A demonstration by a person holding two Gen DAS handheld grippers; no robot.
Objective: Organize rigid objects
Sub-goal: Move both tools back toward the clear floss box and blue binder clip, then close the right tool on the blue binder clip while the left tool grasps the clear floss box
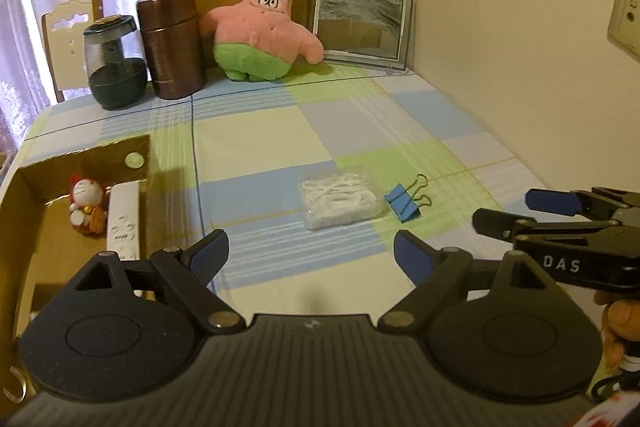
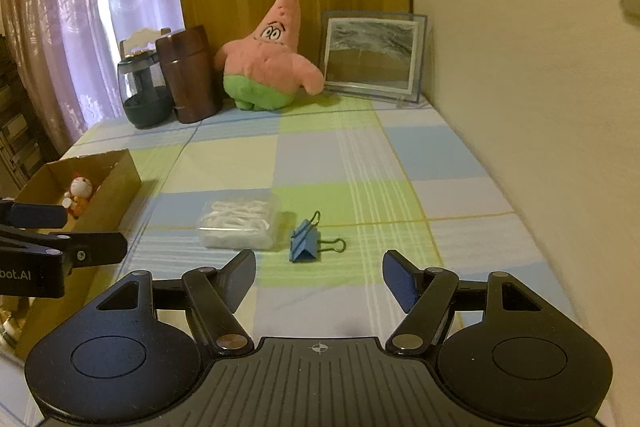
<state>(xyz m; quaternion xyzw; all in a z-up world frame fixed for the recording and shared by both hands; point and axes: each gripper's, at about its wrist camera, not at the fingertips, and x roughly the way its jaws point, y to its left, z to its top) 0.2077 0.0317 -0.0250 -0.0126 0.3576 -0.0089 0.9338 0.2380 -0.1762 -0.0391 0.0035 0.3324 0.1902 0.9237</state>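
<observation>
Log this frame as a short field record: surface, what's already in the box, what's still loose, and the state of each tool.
surface: checked tablecloth
box: cardboard box at left, holding a cat figurine and a white remote
loose items: clear floss pick case, blue binder clip beside it
left tool: open, empty
right tool: open, empty
back row: jar, brown canister, pink plush, framed picture

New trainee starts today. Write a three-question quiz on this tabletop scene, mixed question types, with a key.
1. True or false: the blue binder clip lies inside the cardboard box.
2. What lies in the box beside the small toy figure? A) white remote B) picture frame C) brown canister
3. Fill in: the left gripper and right gripper are both ____.

Key: 1 false, it lies on the tablecloth beside the clear plastic case; 2 A; 3 open.
</observation>
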